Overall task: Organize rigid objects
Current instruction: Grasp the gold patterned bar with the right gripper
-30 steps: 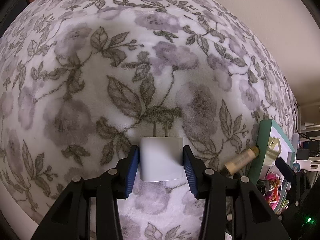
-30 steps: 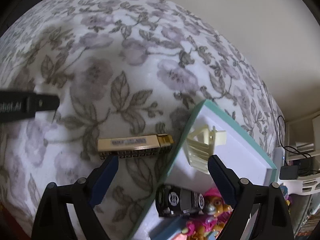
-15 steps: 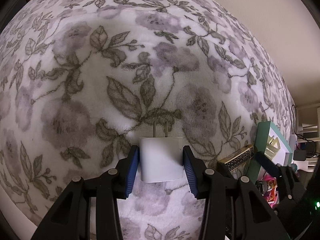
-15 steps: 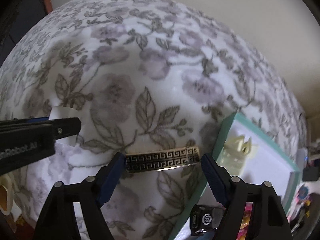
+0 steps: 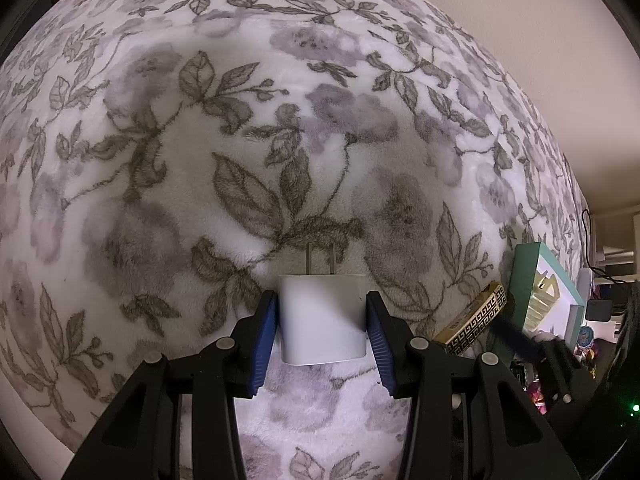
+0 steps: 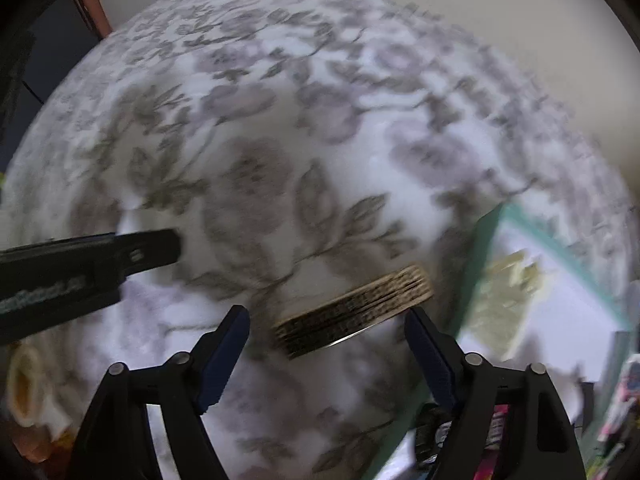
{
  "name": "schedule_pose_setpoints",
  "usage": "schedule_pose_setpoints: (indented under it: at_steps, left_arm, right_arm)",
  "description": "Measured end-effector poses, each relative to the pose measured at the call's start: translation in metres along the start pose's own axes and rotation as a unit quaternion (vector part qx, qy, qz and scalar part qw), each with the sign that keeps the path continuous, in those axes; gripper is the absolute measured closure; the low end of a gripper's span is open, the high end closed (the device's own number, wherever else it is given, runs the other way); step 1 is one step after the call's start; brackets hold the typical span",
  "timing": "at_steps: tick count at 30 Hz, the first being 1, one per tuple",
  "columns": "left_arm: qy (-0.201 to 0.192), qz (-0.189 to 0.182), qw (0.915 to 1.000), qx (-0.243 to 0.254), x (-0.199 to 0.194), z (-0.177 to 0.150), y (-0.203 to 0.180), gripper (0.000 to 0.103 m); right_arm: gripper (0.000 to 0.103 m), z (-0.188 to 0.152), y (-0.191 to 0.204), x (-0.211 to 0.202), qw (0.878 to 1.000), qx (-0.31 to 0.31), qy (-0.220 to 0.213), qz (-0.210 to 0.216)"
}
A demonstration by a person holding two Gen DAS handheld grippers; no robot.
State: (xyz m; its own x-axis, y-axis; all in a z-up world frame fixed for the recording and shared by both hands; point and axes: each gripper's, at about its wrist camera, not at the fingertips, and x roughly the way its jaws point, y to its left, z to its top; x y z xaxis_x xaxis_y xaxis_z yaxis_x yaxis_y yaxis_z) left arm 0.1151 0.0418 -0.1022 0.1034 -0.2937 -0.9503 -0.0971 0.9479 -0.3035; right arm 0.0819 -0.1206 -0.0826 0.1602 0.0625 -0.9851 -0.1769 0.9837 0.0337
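My left gripper (image 5: 321, 304) is shut on a white charger plug (image 5: 322, 328), prongs pointing away, just above the floral blanket (image 5: 200, 160). It shows in the right wrist view as a black bar (image 6: 120, 252). A gold box with a black key pattern (image 6: 352, 312) lies tilted on the blanket between the fingers of my right gripper (image 6: 326, 314). A gap shows at its left end, so the pads do not press it. In the left wrist view the gold box (image 5: 476, 320) lies beside a teal-rimmed white tray (image 5: 524, 276).
The tray (image 6: 490, 240) holds a cream hair clip (image 6: 508, 280), with a toy car (image 6: 440, 432) and pink toys at its near end. A cream object (image 6: 24, 380) lies at the lower left. A plain wall runs behind the bed; cables and clutter sit far right.
My right gripper has swung left from over the tray to straddle the gold box, and its jaws have narrowed. The box now shows its patterned side. The left gripper and plug have not moved.
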Motion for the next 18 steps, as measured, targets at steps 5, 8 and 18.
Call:
schedule_pose_setpoints:
  at_steps: [5, 8, 18]
  left_arm:
    - [-0.002, 0.002, 1.0000, 0.003, 0.001, 0.001, -0.001, 0.057]
    - [-0.004, 0.003, 1.0000, 0.005, 0.001, 0.000, -0.003, 0.057]
    - [-0.003, -0.011, 0.9999, -0.012, -0.001, -0.004, 0.005, 0.057]
  right_arm:
    - [0.027, -0.001, -0.002, 0.002, 1.000, -0.003, 0.006, -0.014]
    - [0.033, -0.004, -0.006, 0.002, 1.000, 0.004, 0.022, 0.013]
    - [0.033, -0.006, -0.012, -0.008, 0.992, 0.056, -0.039, 0.108]
